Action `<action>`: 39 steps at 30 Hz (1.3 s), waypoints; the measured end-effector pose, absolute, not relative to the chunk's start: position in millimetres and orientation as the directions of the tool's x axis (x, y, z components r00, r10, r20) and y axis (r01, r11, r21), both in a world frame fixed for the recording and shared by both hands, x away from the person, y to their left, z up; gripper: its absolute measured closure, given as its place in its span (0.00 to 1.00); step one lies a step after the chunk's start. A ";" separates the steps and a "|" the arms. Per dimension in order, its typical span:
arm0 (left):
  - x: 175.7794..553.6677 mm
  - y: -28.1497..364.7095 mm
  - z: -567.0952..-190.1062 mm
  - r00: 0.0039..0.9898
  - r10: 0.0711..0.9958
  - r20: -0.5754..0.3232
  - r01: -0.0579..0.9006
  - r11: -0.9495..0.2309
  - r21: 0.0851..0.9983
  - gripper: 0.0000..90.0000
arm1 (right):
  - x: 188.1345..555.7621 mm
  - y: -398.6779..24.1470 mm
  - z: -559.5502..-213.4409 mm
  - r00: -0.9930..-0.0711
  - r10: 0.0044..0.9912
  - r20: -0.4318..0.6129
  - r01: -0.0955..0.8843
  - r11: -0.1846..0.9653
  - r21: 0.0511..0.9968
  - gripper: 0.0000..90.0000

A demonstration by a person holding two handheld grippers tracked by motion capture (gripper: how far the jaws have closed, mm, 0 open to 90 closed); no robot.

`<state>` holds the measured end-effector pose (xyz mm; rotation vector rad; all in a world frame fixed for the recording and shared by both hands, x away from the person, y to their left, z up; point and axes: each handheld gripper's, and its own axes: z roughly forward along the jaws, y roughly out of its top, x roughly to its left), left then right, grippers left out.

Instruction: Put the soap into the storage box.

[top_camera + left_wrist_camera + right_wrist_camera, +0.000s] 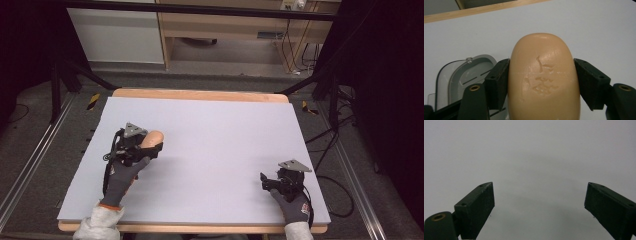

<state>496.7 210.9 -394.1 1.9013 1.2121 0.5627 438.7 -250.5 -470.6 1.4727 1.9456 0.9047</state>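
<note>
Potato (544,80) clamped between left gripper's (541,82) fingers (499,82).

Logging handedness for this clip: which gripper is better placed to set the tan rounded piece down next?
Left. The left gripper already has its jaws clamped on the tan rounded piece, above the pale table top. The right gripper sits open and empty near the table's right front corner, well apart.

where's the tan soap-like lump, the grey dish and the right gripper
tan lump (544,77), left gripper view, its dented front face
grey dish (465,75), left gripper view, its inner floor
right gripper (539,205), right gripper view, midway between its parted jaws
</note>
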 end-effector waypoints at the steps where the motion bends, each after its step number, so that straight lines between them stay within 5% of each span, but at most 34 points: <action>1: 498.2 213.6 -393.6 0.436 0.899 -0.045 0.543 -0.223 0.809 0.35 | 438.5 -250.4 -470.5 -0.263 0.965 -0.017 0.607 0.179 0.774 0.11; 39: 531.9 250.0 -421.5 0.289 0.956 -0.053 0.616 -0.143 0.774 0.35 | 439.4 -249.2 -471.1 -0.265 0.964 -0.026 0.613 0.189 0.767 0.10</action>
